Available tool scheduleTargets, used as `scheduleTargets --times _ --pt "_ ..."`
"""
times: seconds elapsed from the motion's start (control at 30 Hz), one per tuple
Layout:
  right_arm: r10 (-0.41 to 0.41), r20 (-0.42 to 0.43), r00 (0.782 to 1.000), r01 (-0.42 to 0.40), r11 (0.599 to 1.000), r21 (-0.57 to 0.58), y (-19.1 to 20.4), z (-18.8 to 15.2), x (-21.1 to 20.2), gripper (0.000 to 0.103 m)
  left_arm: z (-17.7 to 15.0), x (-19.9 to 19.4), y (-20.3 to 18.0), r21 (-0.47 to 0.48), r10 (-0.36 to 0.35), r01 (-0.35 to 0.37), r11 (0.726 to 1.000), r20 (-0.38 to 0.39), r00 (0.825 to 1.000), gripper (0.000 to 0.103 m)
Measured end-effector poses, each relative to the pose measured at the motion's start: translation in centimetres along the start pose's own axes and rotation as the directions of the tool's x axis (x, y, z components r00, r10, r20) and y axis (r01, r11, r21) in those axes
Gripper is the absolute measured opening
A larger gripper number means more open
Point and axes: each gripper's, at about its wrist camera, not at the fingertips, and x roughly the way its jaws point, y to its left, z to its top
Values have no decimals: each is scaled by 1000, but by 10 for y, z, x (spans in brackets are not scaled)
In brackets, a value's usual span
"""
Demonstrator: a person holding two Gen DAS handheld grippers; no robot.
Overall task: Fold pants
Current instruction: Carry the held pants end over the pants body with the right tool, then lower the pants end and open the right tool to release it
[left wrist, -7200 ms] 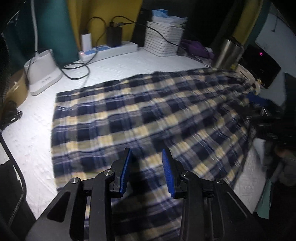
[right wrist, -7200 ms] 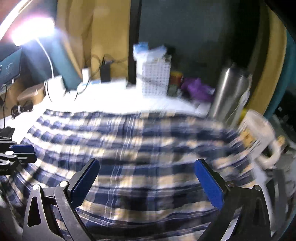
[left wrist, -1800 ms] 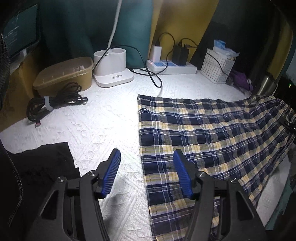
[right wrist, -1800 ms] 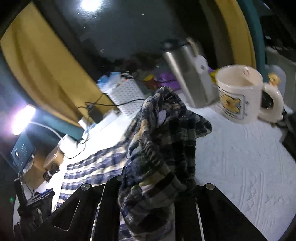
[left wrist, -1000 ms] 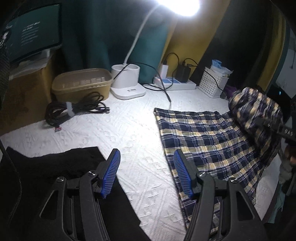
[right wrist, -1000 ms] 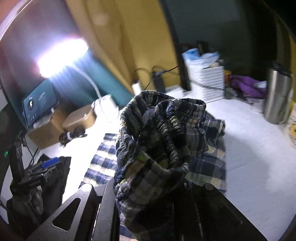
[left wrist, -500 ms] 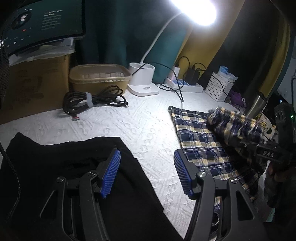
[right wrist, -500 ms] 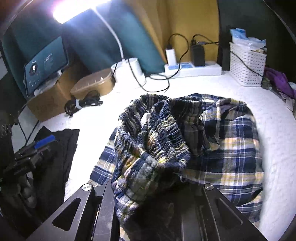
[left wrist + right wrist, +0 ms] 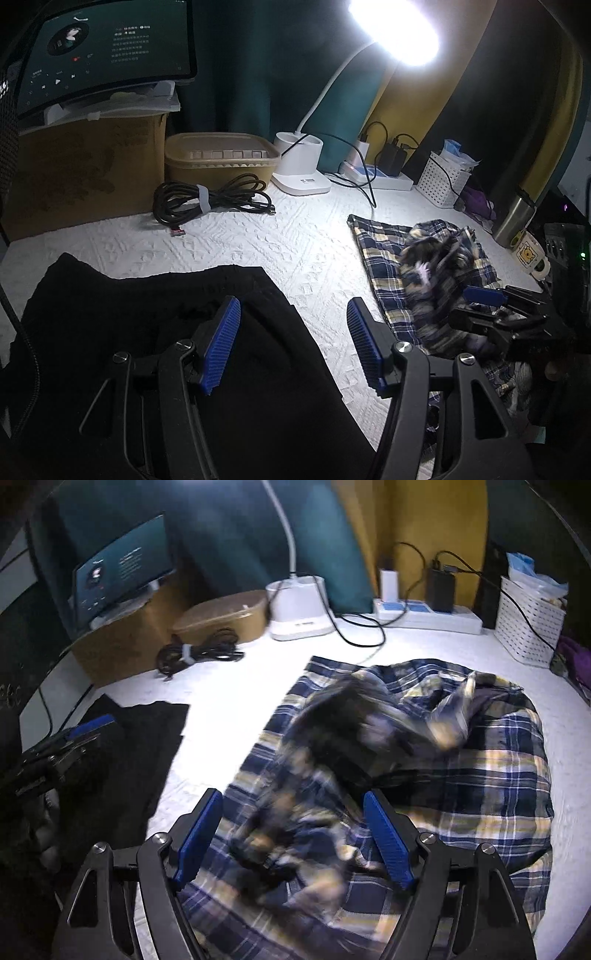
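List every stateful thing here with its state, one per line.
plaid pants: bunched, partly doubled over, not held
black garment: lying spread out on the table
left tongs: open, empty
right tongs: open, empty
desk lamp: on
tablet screen: lit
black cable: coiled, strapped

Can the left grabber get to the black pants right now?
Probably yes. The left gripper is open and hovers right over the black pants, with nothing between them. The plaid pants lie off to its right.
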Motion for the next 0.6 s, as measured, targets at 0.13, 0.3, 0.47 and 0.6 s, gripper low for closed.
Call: scheduleTargets --times 0.13,0.3,0.47,0.6 --pt "19 29 999 -18 1000 -22 3 -3 -14 80 1 -2 -7 8 11 -11 1000 1 1000 60" --pt "14 98 995 -14 1000 -5 -15 -7 -44 80 5 0 -29 39 10 -10 999 -1 1000 62" --pt "-36 147 988 27 997 66 -59 -19 -71 80 12 8 -69 102 -21 22 995 -9 1000 64" --pt "-84 161 983 62 988 139 -99 -31 -84 80 18 22 -99 149 -36 40 988 -25 999 64"
